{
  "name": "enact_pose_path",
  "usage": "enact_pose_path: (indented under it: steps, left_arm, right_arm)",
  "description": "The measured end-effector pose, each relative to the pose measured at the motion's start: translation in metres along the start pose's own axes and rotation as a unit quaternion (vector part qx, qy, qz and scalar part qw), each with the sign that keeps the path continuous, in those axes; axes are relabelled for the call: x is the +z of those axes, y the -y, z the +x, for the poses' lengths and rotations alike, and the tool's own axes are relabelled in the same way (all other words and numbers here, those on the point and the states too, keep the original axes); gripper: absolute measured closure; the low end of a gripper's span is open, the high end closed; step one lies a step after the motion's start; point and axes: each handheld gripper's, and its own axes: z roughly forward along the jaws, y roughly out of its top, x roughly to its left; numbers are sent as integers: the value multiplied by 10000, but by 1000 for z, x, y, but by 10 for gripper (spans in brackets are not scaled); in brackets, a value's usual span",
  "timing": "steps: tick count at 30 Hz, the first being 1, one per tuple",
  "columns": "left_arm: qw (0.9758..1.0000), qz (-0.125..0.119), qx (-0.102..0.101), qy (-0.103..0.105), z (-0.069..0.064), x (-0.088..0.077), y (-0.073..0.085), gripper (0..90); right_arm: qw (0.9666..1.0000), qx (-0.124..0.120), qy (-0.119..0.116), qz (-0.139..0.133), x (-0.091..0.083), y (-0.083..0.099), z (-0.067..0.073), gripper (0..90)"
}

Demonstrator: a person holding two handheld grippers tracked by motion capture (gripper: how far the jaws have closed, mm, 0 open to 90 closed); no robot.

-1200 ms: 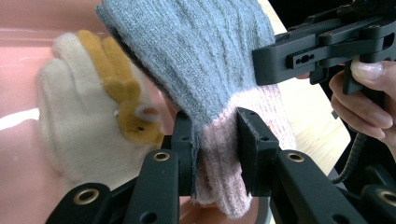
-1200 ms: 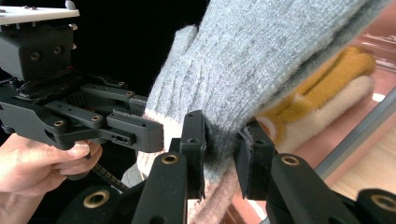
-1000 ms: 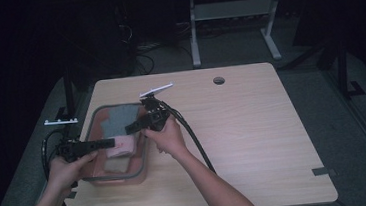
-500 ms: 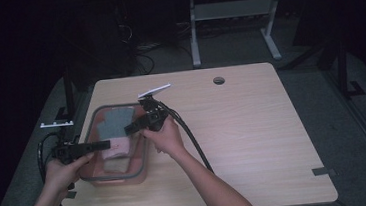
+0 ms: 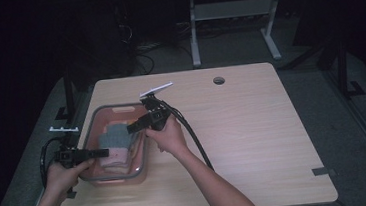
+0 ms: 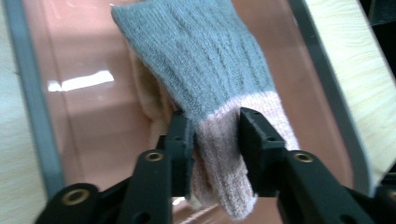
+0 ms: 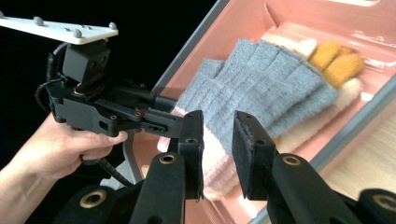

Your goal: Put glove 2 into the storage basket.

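Observation:
A grey knit glove [image 5: 115,138] with a pink cuff lies in a pink bin with a grey rim [image 5: 144,161], on top of a cream and yellow glove [image 7: 337,57]. My left gripper [image 6: 215,135] reaches in level from the bin's left side. Its jaws have just been opening and now stand open, with the pink cuff [image 6: 219,140] loose between them. My right gripper [image 7: 217,135] hovers over the bin's right side, above the grey glove [image 7: 261,88]. It is open a little, with nothing between its jaws. The left gripper [image 7: 180,127] also appears ahead in the right gripper view.
The bin sits at the front left of a light wooden table [image 5: 254,142], which has a cable hole [image 5: 218,80] near its far edge. The right gripper's black cable [image 5: 195,139] trails across the table toward the person. A metal desk frame [image 5: 233,13] stands behind on the dark floor.
The left gripper has sunk a little with the glove's cuff toward the bin floor, and its jaws have parted. The right gripper has stayed where it was.

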Motion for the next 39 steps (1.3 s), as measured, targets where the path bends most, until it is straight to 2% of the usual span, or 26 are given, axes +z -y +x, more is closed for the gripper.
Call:
enact_pose_path:
  steps: [3, 8, 15, 23, 26, 31, 39]
  left_arm:
    - [9995, 27, 204, -219, -3, -3, -3, 520]
    - [9976, 6, 456, -519, -8, -9, -6, 475]
    - [9967, -188, 458, -639, -12, -19, -12, 455]
    - [9964, -290, 540, -591, -20, -23, -16, 451]
    - [9953, -310, 638, -666, -24, -25, -17, 450]
    - [9950, -409, 698, -590, -33, -26, -21, 445]
    - [9946, -375, 834, -482, -47, -21, -26, 444]
  right_arm:
    - [10000, -19, 36, -10, -4, 1, -1, 724]
    - [10000, 11, 68, -51, -13, 5, -6, 712]
    - [9997, 108, 139, -148, -29, 11, -17, 699]
    - [9993, 197, 191, -260, -45, 17, -27, 681]
    - [9992, 197, 201, -293, -50, 19, -28, 674]
    - [9990, 212, 228, -327, -56, 22, -32, 660]
    - [9984, 264, 286, -399, -69, 29, -40, 652]
